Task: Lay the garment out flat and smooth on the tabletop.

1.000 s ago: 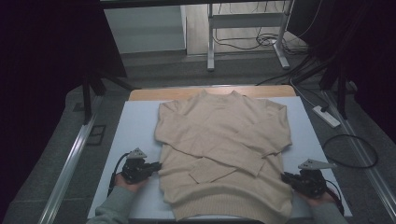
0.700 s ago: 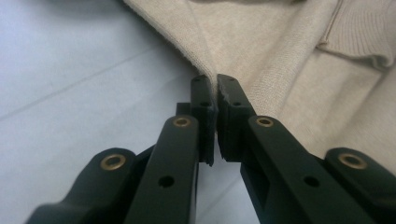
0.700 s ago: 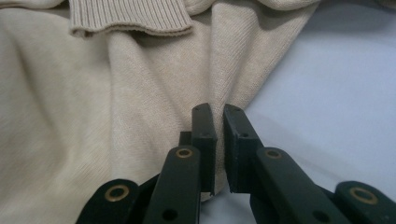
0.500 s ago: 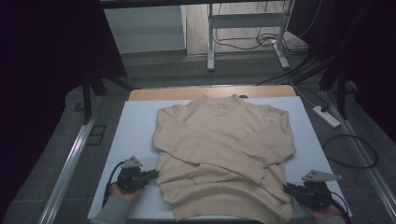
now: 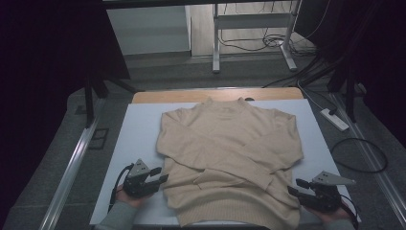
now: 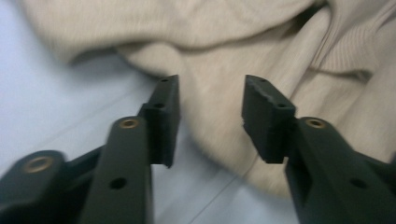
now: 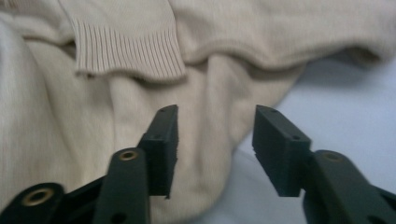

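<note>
A cream knit sweater [image 5: 230, 143] lies flat on the white board [image 5: 139, 139], front up, with both sleeves folded across its body. My left gripper [image 5: 160, 174] sits at the sweater's lower left side. Its jaws have just been opening and stand open. In the left gripper view the gripper [image 6: 211, 84] has only the sweater [image 6: 210, 23] lying past its pads. My right gripper [image 5: 294, 187] is at the lower right side, and its jaws have likewise just opened. The right gripper view has this gripper [image 7: 217, 112] over the sweater's edge [image 7: 280, 28], with a ribbed cuff [image 7: 126, 51] beyond.
The board rests on a wooden table [image 5: 191, 94]. A metal rail [image 5: 72, 167] runs along the floor at the left. A power strip [image 5: 335, 120] and a looped cable [image 5: 359, 155] lie on the floor at the right. A metal desk frame [image 5: 253, 28] stands behind.
Both grippers drew the sweater's sides toward the near edge, then opened and let go. The sweater now lies flatter, and the left gripper has shifted a little.
</note>
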Demonstrator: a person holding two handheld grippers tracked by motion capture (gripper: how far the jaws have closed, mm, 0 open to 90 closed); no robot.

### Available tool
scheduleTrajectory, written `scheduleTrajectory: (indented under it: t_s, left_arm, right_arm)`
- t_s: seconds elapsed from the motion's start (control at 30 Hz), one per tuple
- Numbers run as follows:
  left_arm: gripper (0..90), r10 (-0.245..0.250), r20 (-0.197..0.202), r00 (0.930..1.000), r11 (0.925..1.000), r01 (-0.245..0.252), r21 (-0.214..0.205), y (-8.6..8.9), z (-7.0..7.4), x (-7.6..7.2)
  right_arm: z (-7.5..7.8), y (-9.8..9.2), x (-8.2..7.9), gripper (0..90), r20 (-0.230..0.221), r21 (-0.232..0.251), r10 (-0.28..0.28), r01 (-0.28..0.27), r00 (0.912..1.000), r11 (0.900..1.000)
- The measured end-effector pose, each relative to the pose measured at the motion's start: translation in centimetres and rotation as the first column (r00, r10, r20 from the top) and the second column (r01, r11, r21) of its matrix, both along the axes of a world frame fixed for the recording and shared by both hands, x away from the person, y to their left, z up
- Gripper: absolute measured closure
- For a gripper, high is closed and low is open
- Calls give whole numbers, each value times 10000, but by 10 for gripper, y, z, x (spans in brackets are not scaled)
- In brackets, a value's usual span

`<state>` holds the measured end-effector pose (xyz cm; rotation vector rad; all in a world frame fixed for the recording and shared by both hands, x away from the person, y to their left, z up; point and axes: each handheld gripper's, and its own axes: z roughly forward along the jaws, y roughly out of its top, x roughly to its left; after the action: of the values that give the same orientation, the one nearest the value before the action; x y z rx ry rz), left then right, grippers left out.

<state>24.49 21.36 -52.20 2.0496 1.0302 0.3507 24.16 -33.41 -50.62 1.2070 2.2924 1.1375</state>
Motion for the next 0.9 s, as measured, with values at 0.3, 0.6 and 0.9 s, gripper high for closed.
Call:
scheduleTrajectory:
  t_s: [0.3,0.6,0.9]
  left_arm:
    - [436,-930,174,9955,9957,931,-13,-38,16,17]
    - [373,-1991,43,9800,9800,1991,-62,-80,22,45]
    - [338,-2791,-126,9602,9603,2791,-7,-106,25,65]
  right_arm:
    - [4,16,19,453,532,-14,502,-502,9973,9987]
    - [4,16,45,449,553,130,438,-446,9975,9989]
    - [2,14,65,449,512,239,312,-324,9982,9992]
